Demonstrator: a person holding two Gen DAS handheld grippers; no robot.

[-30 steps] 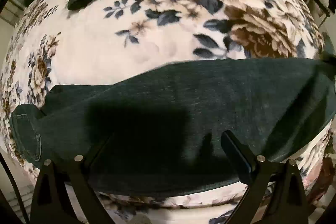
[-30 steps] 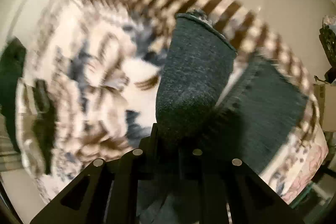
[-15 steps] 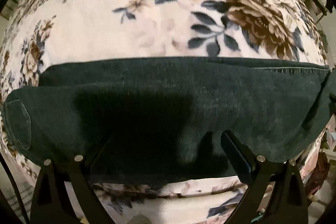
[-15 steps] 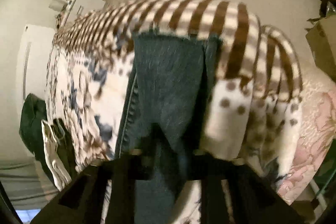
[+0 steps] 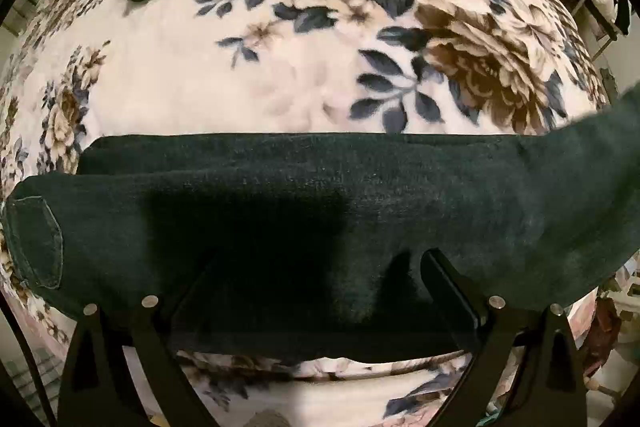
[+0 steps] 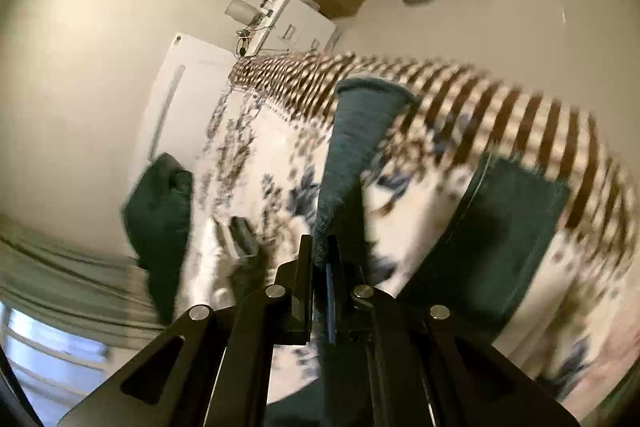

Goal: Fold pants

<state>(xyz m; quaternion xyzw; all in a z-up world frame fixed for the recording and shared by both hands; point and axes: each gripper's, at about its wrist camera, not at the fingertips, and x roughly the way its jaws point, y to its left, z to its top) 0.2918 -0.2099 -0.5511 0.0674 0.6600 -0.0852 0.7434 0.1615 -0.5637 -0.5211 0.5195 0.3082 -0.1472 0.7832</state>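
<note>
Floral blanket (image 5: 224,95) covers the bed, and the dark pants (image 5: 320,211) lie folded lengthwise across it, back pocket (image 5: 34,239) at nine o'clock. Left gripper (image 5: 296,287) hovers over the near edge, fingers (image 5: 448,287) spread wide, holding nothing. Right gripper (image 6: 318,267) has its fingers pinched tight on the lifted leg end (image 6: 356,147), which rises toward twelve o'clock. To fold well, I'd carry that end level toward the waistband, match edges, and pin the middle with the left.
</note>
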